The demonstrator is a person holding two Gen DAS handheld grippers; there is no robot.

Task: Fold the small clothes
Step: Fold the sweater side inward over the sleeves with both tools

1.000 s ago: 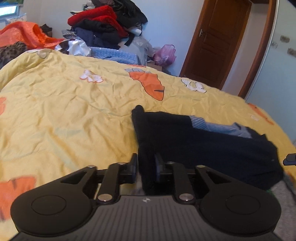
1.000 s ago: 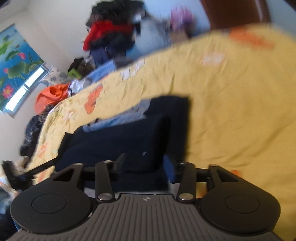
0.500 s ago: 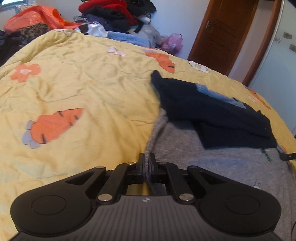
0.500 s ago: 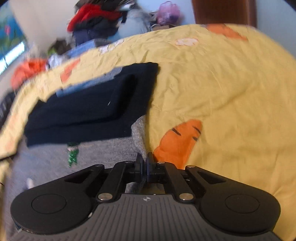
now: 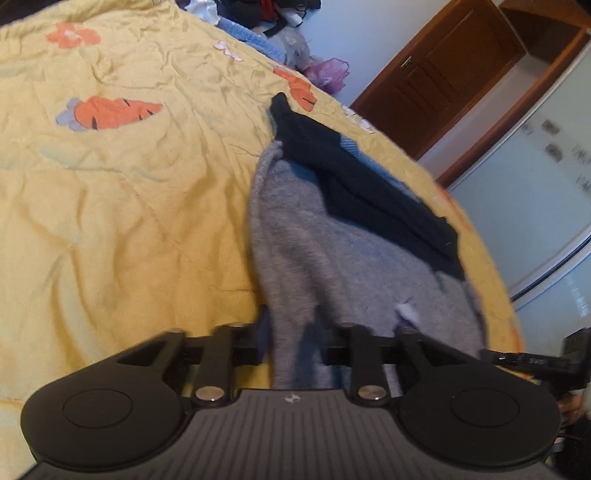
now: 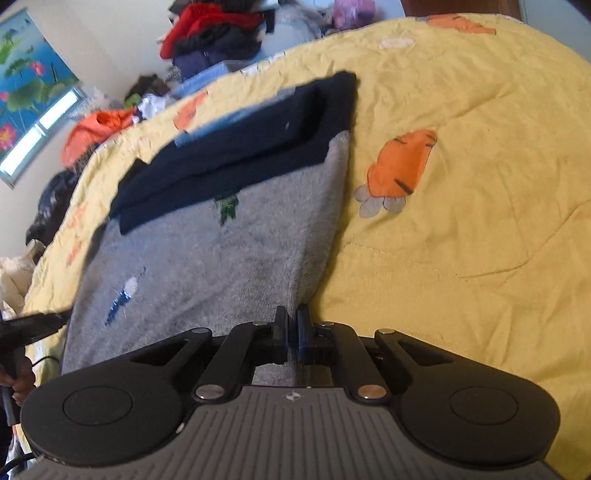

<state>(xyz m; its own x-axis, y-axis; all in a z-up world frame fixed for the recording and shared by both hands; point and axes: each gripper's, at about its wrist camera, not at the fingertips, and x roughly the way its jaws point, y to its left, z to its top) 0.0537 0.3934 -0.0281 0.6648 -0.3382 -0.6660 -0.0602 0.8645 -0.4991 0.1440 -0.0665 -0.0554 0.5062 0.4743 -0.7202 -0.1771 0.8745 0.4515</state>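
Gripping now: both grippers hold one grey garment (image 6: 207, 258) by a near edge.
Left gripper (image 5: 295, 332): fingers partly apart, a thick bunch of grey cloth filling the gap; the contact is blurred.
Right gripper (image 6: 292, 325): fingers nearly together, pinching the thin right-hand edge of the cloth.
Grey garment: spread on the yellow quilt (image 6: 480, 184); its small green and blue marks are too blurred to read.
Dark folded clothes (image 6: 240, 147): lying on the grey garment's far end, hiding that end; a blue piece peeks from beneath.
Far edge: heaped clothes (image 6: 214, 33), partly cut off by the frame.
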